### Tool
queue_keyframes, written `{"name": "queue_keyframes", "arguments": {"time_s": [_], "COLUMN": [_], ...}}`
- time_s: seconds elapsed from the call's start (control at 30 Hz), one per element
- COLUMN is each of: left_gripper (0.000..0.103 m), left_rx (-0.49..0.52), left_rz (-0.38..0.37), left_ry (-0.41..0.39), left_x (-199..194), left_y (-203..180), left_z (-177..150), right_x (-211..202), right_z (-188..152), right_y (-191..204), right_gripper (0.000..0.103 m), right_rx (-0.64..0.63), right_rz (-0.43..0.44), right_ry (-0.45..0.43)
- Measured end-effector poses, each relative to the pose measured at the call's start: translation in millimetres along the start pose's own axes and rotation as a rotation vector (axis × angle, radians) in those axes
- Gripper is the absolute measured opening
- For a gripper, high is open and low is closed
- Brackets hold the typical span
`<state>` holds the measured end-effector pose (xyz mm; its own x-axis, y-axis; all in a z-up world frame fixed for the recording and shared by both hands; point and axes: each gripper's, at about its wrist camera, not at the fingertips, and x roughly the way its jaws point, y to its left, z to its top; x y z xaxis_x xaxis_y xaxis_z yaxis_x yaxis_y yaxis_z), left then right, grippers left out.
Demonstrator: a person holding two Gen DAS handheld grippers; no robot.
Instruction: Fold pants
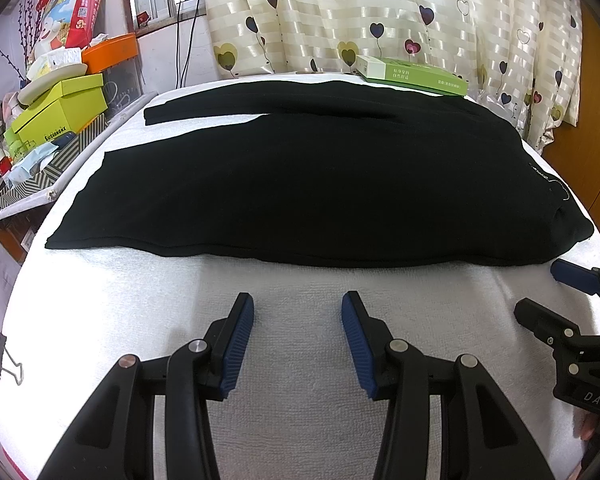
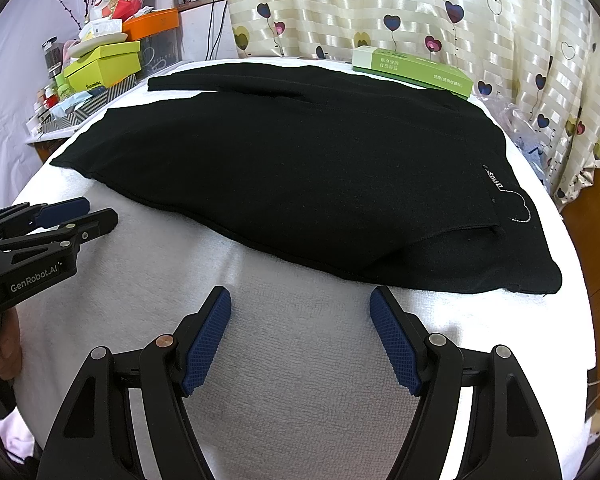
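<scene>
The black pants (image 1: 300, 184) lie flat across the middle of the white towel-covered tabletop (image 1: 292, 380), legs toward its left edge, waistband toward its right edge. Your left gripper (image 1: 298, 312) and right gripper (image 2: 300, 304) sit at the near edge, jaws open and empty, short of the fabric. A green box (image 1: 414, 74) rests at the far edge.

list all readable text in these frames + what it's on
"GenRobot.AI": side of the left gripper.
"DAS": body of the right gripper.
Yellow-green shoebox: brand print too blurred.
Green box, red carton, label on the black pants: print too small to read.
</scene>
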<state>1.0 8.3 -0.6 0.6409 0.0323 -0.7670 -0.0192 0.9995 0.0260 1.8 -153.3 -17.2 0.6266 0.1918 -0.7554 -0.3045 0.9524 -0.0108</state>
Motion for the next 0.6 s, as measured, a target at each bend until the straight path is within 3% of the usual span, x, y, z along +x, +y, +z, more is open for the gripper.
{"name": "queue_keyframes", "arguments": {"time_s": [0.6], "left_gripper": [0.05], "left_rx": [0.026], "left_rz": [0.028], "left_ry": [0.0], "left_x": [-0.2], "left_y": [-5.7], "left_z": [0.2], "right_x": [1.4], "right_z": [1.2], "right_y": [5.0], "right_gripper": [0.072], "right_rx": [-0.009], "right_rz": [0.016], "right_ry": [0.016]}}
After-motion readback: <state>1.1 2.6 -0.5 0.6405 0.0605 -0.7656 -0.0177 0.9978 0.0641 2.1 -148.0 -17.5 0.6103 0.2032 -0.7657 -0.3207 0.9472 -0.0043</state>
